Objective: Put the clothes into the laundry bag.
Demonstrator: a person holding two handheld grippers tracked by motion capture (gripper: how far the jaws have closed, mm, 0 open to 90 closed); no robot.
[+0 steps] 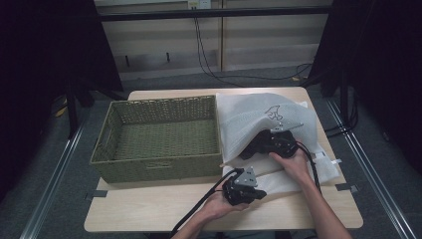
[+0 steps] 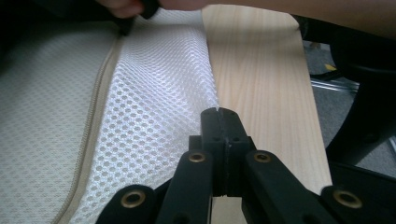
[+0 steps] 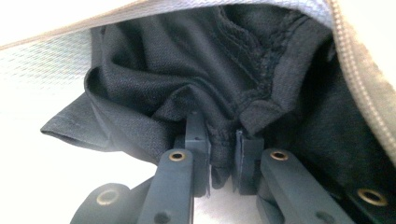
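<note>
A white mesh laundry bag (image 1: 254, 117) lies on the right half of the table, its mouth facing the person. A black garment (image 1: 255, 145) sits in that mouth, half under the upper layer. My right gripper (image 1: 266, 143) is shut on a fold of the black garment (image 3: 187, 70), just under the bag's zipper edge (image 3: 364, 84). My left gripper (image 1: 260, 194) is shut at the lower flap's edge. In the left gripper view its jaws (image 2: 218, 114) meet right on the border of the mesh (image 2: 159, 93), apparently pinching it.
A green woven basket (image 1: 159, 102) stands on the left half of the table, touching the bag. Bare wood (image 1: 149, 209) runs along the near edge. Dark curtains and frame posts flank the table, and cables hang at the back wall.
</note>
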